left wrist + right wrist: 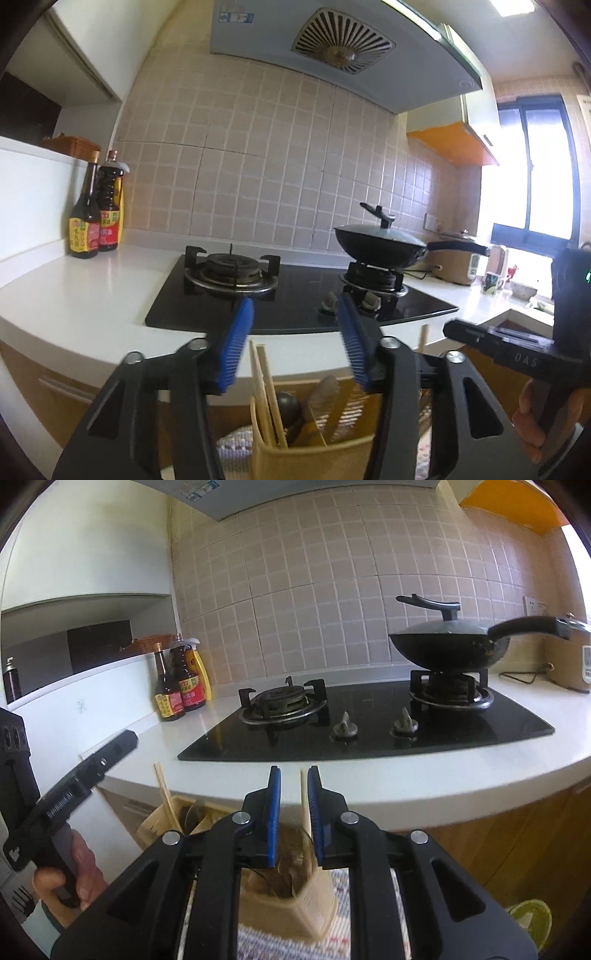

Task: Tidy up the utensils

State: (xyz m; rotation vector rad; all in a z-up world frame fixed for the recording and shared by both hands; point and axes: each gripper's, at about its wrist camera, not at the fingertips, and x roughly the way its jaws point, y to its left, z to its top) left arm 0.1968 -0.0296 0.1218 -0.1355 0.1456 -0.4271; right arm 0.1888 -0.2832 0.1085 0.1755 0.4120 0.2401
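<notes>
Your left gripper (295, 306) hangs over a beige utensil holder (314, 454) that stands below the counter edge (92, 314), on a patterned cloth (232, 443). Its blue pads (236, 343) stand well apart and nothing is pinched between them; two pale chopsticks (264, 391) rise out of the holder's left compartment just below the gap, clear of both pads. A dark rounded utensil (288, 406) and a wooden-looking one (325, 402) sit in the next compartment, blurred. Your right gripper (293, 775) is nearly closed: a narrow slot remains, and one pale chopstick (304, 805) stands in that slot, hard against the right pad (316, 812). You cannot tell whether both pads press it, since a strip of daylight shows on the left side. Its lower end drops into a holder (295, 901) under the jaws. From the right view, another chopstick (166, 797) leans up out of a holder at the left, beside your left hand (74, 875). On the counter: black hob (369, 720), lidded wok (447, 646) on the right burner, sauce bottles (177, 686) at the left.
</notes>
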